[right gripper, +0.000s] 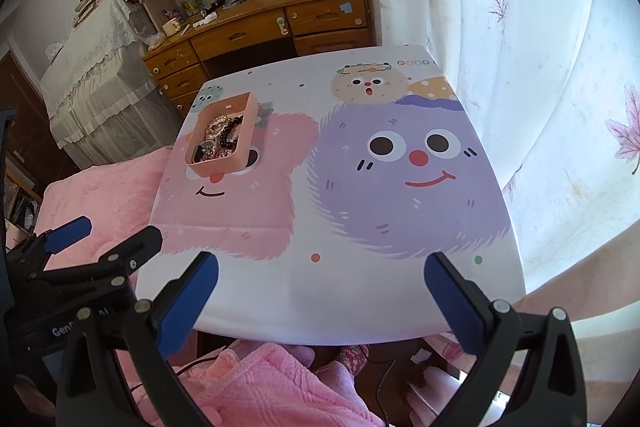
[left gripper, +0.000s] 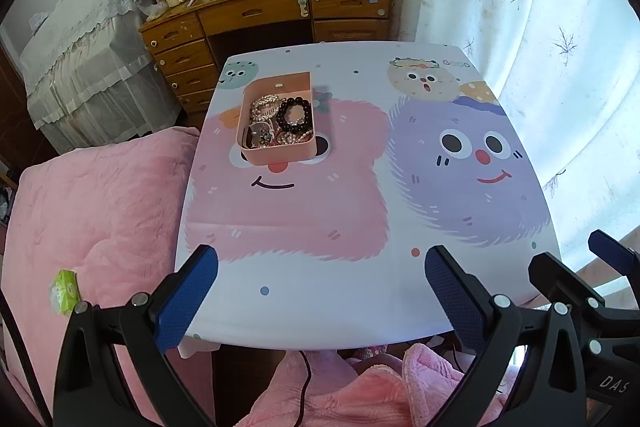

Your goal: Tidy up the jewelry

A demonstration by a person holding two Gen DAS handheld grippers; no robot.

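Both grippers (left gripper: 320, 291) (right gripper: 320, 291) gape wide, empty; only the left view shows the box's (left gripper: 276, 157) pearls (left gripper: 294, 138).

A box (left gripper: 276, 119) of jewelry (left gripper: 280, 121) sits on the surface (left gripper: 360, 287), ahead of the left gripper (left gripper: 320, 301). From the right gripper (right gripper: 320, 301) it lies ahead and left, and a desk (left gripper: 272, 7) stands behind the surface.
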